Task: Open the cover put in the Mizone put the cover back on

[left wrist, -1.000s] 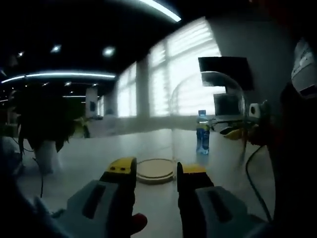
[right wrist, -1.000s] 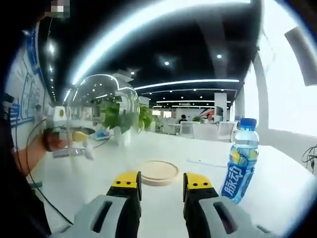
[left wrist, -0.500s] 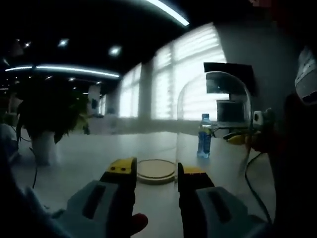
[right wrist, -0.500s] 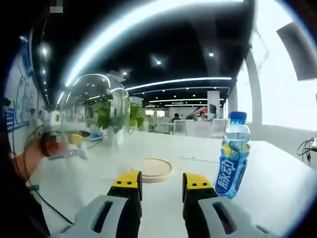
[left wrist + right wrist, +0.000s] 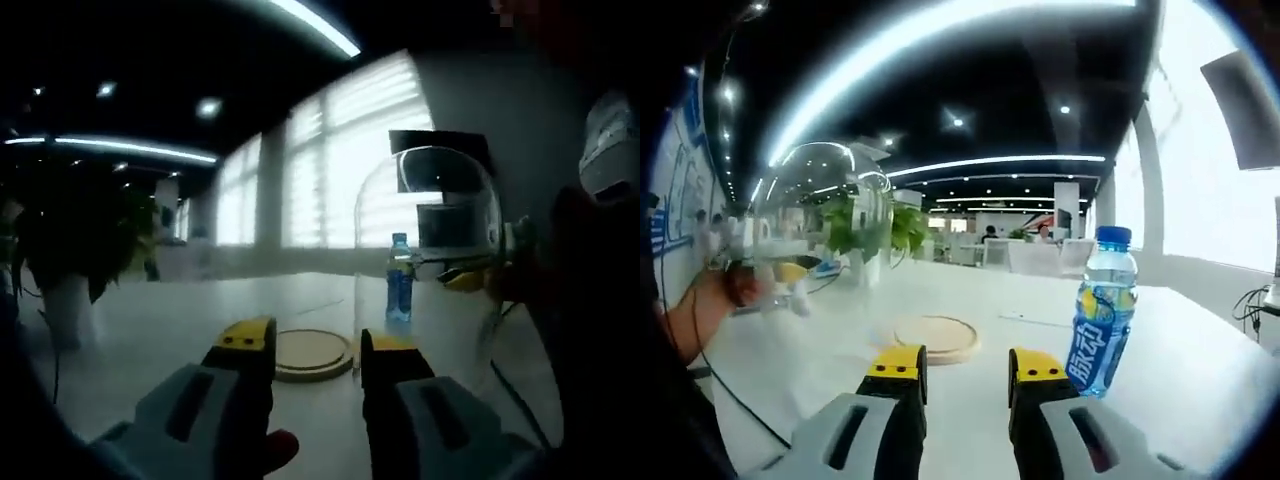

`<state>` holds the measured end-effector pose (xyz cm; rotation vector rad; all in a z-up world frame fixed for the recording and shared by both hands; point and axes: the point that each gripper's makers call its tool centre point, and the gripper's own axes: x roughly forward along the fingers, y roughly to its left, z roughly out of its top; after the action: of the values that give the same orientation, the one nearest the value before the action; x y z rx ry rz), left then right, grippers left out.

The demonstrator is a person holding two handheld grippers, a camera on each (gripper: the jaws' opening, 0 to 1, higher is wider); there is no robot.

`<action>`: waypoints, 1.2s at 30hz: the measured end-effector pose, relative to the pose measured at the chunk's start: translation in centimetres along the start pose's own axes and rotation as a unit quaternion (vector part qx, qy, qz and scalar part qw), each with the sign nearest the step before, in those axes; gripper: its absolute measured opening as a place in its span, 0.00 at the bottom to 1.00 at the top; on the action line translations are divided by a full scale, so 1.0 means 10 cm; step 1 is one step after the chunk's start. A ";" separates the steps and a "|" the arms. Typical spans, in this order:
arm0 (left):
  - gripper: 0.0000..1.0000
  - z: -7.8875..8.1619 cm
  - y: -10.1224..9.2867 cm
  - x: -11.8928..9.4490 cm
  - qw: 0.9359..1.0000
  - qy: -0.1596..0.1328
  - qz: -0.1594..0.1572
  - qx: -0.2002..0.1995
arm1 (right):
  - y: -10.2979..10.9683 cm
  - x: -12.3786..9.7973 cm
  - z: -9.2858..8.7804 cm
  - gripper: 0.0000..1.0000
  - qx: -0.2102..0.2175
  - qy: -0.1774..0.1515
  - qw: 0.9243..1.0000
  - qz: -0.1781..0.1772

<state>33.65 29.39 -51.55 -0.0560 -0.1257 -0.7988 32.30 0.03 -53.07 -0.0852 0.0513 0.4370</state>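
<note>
A clear glass dome cover [image 5: 440,200] hangs off the table, its wall running down between the jaws of my left gripper [image 5: 318,345], which is shut on it. In the right gripper view the cover [image 5: 825,200] floats at left with the left gripper [image 5: 788,275] at its lower edge. The round wooden base [image 5: 312,352] lies bare on the table, also ahead of my right gripper [image 5: 968,362], which is open and empty. The blue Mizone bottle [image 5: 1095,320] stands upright just right of its jaws. Through the glass I see the bottle [image 5: 399,285] and right gripper [image 5: 465,277].
The white table [image 5: 1200,380] stretches wide around the base. A person's hand [image 5: 700,310] holds the left gripper, with a dark cable [image 5: 730,390] trailing below. Potted plants [image 5: 875,235] stand at the far side, and bright windows lie beyond the bottle.
Both views have panned slightly, and the bottle now sits nearer the middle of the right gripper view. The cover stays lifted in my left gripper. Nothing was taken or let go.
</note>
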 end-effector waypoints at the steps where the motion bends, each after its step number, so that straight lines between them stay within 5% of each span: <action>1: 0.26 -0.03 0.01 -0.01 1.000 -0.001 -0.001 0.001 | 0.01 0.00 0.01 0.26 0.001 -0.003 1.000 0.001; 7: 0.25 -0.08 0.02 -0.03 1.000 -0.003 -0.003 -0.002 | -0.02 0.02 0.01 0.26 0.008 0.003 1.000 -0.003; 19: 0.25 -0.34 0.08 -0.01 0.998 0.049 0.022 0.018 | 0.00 0.07 -0.09 0.26 0.001 0.014 1.000 -0.002; 32: 0.24 -0.22 0.08 0.05 0.999 0.040 0.020 0.026 | -0.05 0.05 -0.08 0.26 0.017 0.016 1.000 -0.007; 36: 0.24 -0.06 0.08 0.10 0.999 0.031 0.014 0.035 | -0.06 0.05 -0.07 0.26 0.021 0.013 1.000 -0.008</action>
<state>34.98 29.20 -51.98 0.0333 -0.0942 -0.7670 33.04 -0.39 -53.80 -0.0497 0.0858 0.4184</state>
